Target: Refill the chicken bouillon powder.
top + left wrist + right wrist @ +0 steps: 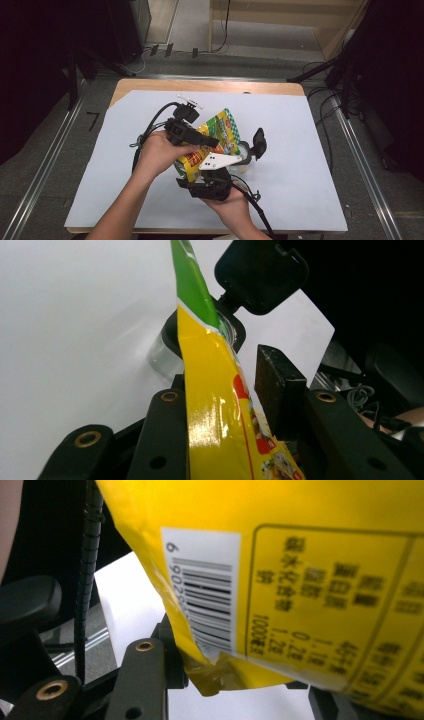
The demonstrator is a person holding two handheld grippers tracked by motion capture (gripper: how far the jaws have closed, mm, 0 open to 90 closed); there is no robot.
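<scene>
- A yellow and green snack bag [216,140] is being held above the white sheet [300,150] covering the bench [210,86], near its middle, between the two hand-held tools.
- In the high view, the left tool [197,139] is being gripped by the left hand [159,152] at the bag's left side, with its cable [155,120] trailing towards the far edge.
- The right tool [212,186] is being held by the right hand [231,202] at the bag's near end; its grey three-cornered plate [218,161] is lying over the bag's lower part.
- A clear jar [243,155] with a black flip lid [258,142] standing open is being seen on the sheet, just right of the bag.
- The left gripper view is giving what the high view is not: the bag [215,405] is passing edge-on between the jaws, lying against the left jaw, while a gap is being left at the right pad [277,390]. The jaws are therefore standing apart around the bag, not pressing on it.
- The same view is showing the bag's green top [192,285] reaching over the jar [167,352], with the lid [261,272] raised behind.
- The right gripper view is showing the bag's back panel [300,580] close up: a barcode label [207,592] and a printed table, blurred. The crimped bottom corner [212,672] is sitting beside the left jaw; whether the jaws are clamped on it cannot be told.
</scene>
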